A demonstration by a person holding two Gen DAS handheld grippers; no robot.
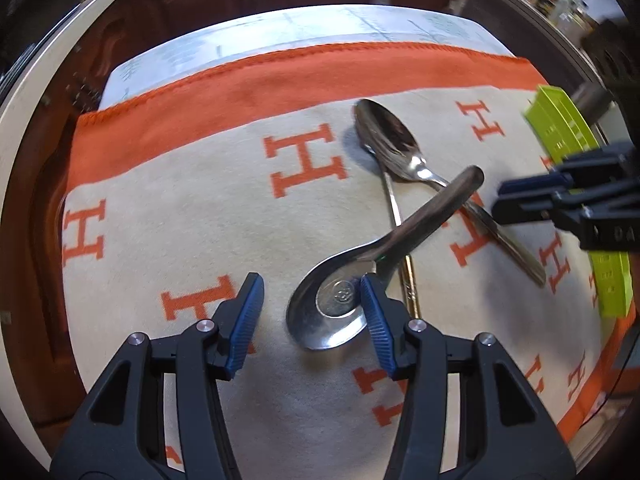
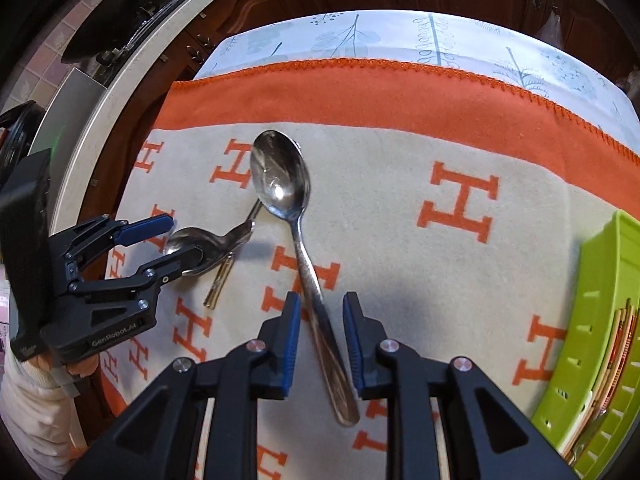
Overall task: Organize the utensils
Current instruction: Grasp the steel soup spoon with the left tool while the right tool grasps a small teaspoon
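A large steel spoon [image 2: 282,178] lies on the H-patterned cloth [image 2: 400,168], its handle running between my right gripper's open fingers [image 2: 320,340]. A short steel soup spoon [image 1: 332,304] lies in front of my left gripper [image 1: 312,308], which is open with its right pad against the bowl's edge. A thin gold-handled utensil [image 1: 408,276] lies under both spoons. In the left wrist view the large spoon [image 1: 390,140] lies across the cloth toward my right gripper [image 1: 536,204]. In the right wrist view my left gripper [image 2: 168,240] straddles the soup spoon [image 2: 200,244].
A lime-green slotted basket [image 2: 600,320] stands at the right edge of the cloth and holds several utensils; it also shows in the left wrist view [image 1: 568,132]. A leaf-print tablecloth [image 2: 400,36] covers the table's far edge, with dark wooden cabinets behind.
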